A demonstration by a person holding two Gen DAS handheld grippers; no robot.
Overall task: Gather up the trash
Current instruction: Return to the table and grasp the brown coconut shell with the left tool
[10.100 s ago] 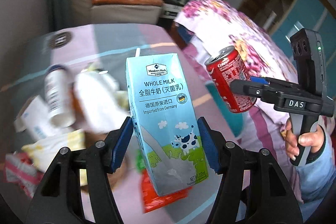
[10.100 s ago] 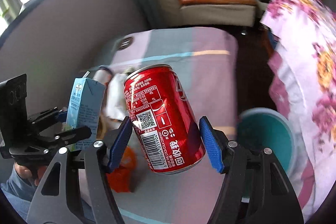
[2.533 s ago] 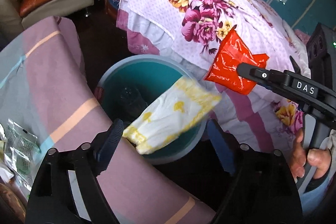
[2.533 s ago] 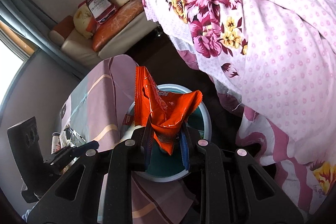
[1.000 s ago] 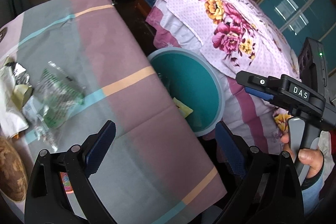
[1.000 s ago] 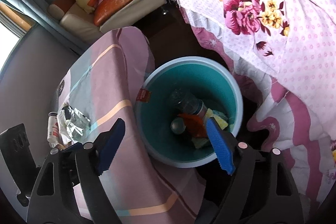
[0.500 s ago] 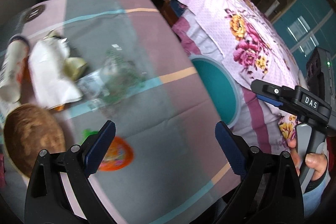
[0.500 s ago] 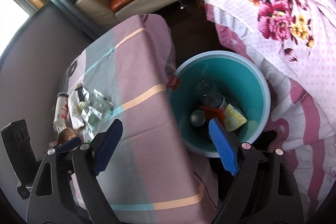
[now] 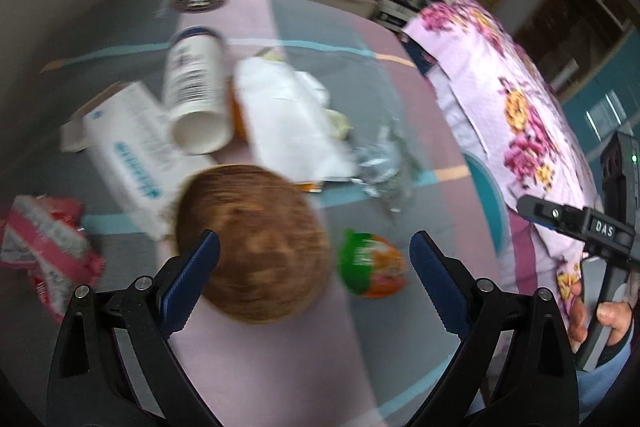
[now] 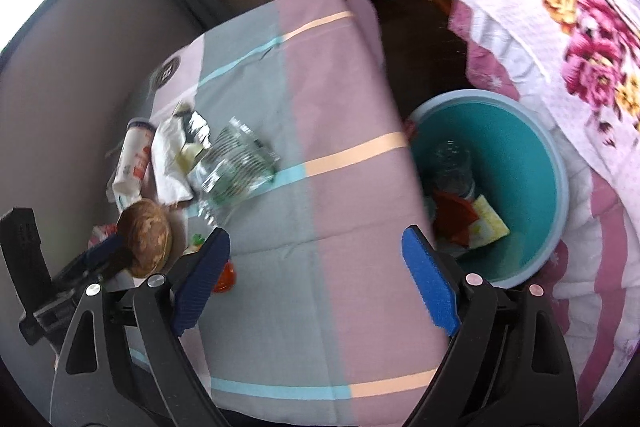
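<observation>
While both grippers hang over a worktop (image 10: 340,187) covered in a pink and grey striped cloth, neither one holds anything.

In the left wrist view, going from left to right: a crumpled pink wrapper (image 9: 48,247) lies at the far left edge. Next comes a flat white box (image 9: 128,155) with blue print, and a white bottle (image 9: 198,95) lying on its side across the box's upper end. A round brown coconut (image 9: 252,243) sits in front of the box, just ahead of the left gripper (image 9: 314,279), whose jaws are spread wide; the coconut is close to the left jaw, and blur hides whether they touch. Behind the coconut lies white paper (image 9: 292,123), then a crinkled clear wrapper (image 9: 384,167). A small green and orange packet (image 9: 372,271) rests between the jaws, nearer the right one, apart from both. At the far right, a hand holds the other gripper's handle.

In the right wrist view, the same trash is heaped at the left of the worktop. The right gripper (image 10: 316,283) is also wide open and empty above bare cloth. To the right, on the floor between the worktop and a flowered bed (image 10: 580,27), stands a teal bin (image 10: 560,187). Inside it are a clear bottle (image 10: 452,163), a red wrapper (image 10: 452,215) and a yellow and white wrapper (image 10: 490,223).
</observation>
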